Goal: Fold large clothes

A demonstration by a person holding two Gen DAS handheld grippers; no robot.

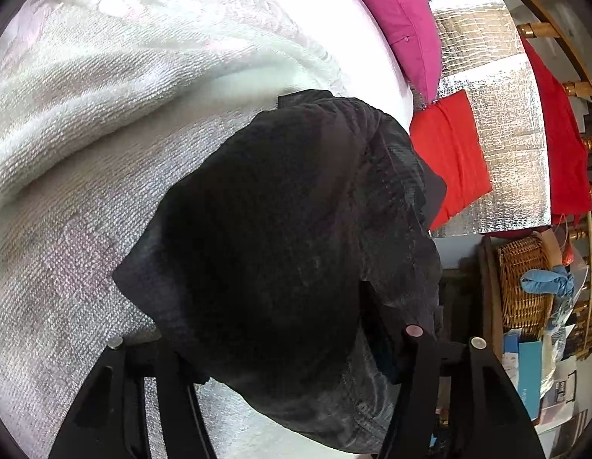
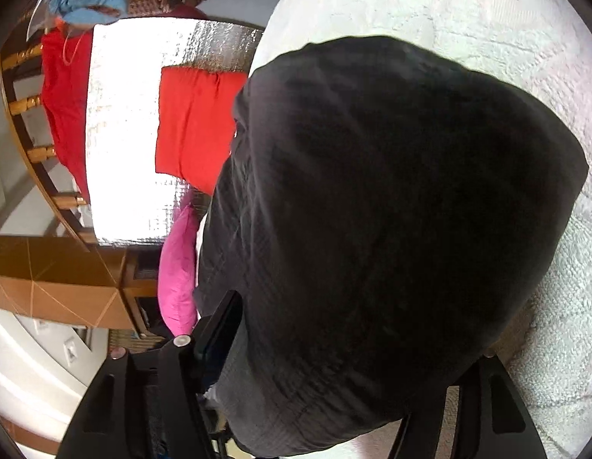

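Left gripper (image 1: pixel 296 344): black fingers rise from the bottom edge; the dark garment drapes over and between them, hiding the pads, so it cannot be told whether they clamp it.
Right gripper (image 2: pixel 334 344): black fingers at 7 and 5 o'clock; the garment bulges between and over them, pads hidden, grip cannot be told.
Garment (image 1: pixel 280 229): black to charcoal cloth, bunched in a rounded, creased mound with a fine woven grain and a stitched seam low in the left view; it fills the centre of both views, right at the fingers, over the towel.
Towel (image 1: pixel 85 134): white looped terry, nubbly, with a soft raised fold; spreads from 7 to 12 o'clock in the left view.
Foil mat (image 1: pixel 506 134): silver, quilted, shiny; at 2 o'clock, beyond the garment.
Red cloth (image 1: pixel 449 160): smooth, folded flat on the foil.
Pink pillow (image 1: pixel 403 19): magenta, smooth, plump, at 1 o'clock.
Basket (image 1: pixel 525 287): brown wicker at 4 o'clock, with a blue cloth (image 1: pixel 548 281) bundled at its mouth.
Railing (image 1: pixel 579 88): golden turned wood, curved along the far right edge, with another red cloth hanging by it.
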